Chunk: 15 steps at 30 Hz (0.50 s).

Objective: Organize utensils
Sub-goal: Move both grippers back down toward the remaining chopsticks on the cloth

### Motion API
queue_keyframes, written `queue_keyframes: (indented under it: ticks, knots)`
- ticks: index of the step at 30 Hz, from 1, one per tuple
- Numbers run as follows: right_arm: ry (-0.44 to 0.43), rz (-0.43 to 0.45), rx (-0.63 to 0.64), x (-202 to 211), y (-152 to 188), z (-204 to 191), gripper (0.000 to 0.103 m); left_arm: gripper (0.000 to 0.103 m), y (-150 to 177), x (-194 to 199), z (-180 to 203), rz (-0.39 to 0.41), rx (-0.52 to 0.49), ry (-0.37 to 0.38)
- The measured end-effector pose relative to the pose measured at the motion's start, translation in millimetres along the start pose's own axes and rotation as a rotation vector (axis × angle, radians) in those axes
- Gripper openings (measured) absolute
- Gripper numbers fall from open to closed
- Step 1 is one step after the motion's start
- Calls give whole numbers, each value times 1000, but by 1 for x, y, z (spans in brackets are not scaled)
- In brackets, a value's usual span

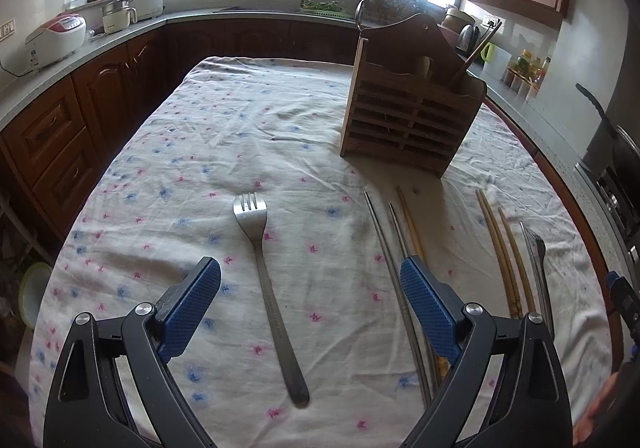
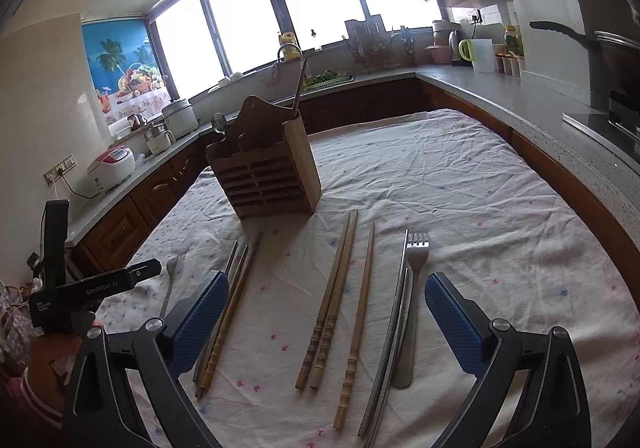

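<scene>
Left tongs and right tongs we are holding apart, gripping nothing; fork, chopsticks lying before wooden holder on bench.

Black tool arms; blue textured pads

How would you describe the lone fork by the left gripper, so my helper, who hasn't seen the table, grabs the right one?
Start at the wooden utensil holder standing on the flowered tablecloth. Nearer the person and to its left lies a steel fork, framed between the open left gripper's fingers, tines toward the holder. Unlike the other fork, which lies against metal chopsticks, it touches nothing.
</scene>
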State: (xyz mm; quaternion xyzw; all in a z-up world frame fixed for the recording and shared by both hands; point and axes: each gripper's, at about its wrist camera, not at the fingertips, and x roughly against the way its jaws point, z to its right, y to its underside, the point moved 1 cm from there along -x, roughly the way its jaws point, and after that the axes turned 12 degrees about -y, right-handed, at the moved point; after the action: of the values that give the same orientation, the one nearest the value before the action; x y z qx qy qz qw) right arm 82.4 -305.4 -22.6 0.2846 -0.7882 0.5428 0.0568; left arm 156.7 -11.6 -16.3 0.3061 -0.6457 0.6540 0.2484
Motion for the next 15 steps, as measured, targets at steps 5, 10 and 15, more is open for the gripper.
queue_keyframes:
  ticks: [5,10,15]
  knots:
    - [1,-3,5,-3,-1,0,99,93,-4,-1,4,-1,7,17]
    - [13,4,-1,-8,-6,4,96,93,-11,-9,9,-20,7,35]
    - [18,-16,-10,-20,-12,10,83,83,-18,-18,22,-38,-34,52]
